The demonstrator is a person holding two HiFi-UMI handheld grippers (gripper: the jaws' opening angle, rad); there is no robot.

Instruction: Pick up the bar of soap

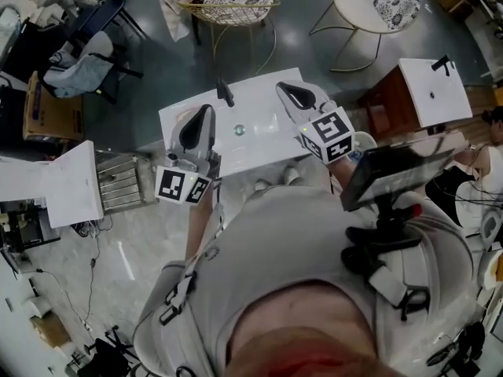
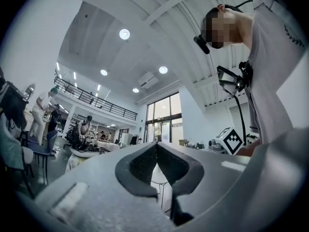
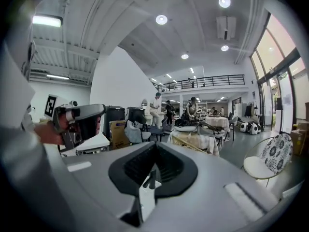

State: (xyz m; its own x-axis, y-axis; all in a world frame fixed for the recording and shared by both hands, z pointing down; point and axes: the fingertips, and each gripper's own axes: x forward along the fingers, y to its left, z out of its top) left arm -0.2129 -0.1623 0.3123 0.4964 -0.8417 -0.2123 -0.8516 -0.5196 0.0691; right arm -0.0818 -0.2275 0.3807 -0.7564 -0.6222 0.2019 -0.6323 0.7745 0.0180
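Observation:
I cannot make out a bar of soap in any view. A white basin top with a black tap and a small drain stands just in front of the person. My left gripper is held over its left part, jaws shut and empty. Over the right part is my right gripper, also shut with nothing between its pads. Both point outward across the room rather than down. Through the slit below the right gripper's pads I see the white top and the tap.
Beyond the basin stand a wire chair and a white round chair. A wooden cabinet with a white top is at the right, a white unit and metal rack at the left. Other people work far off.

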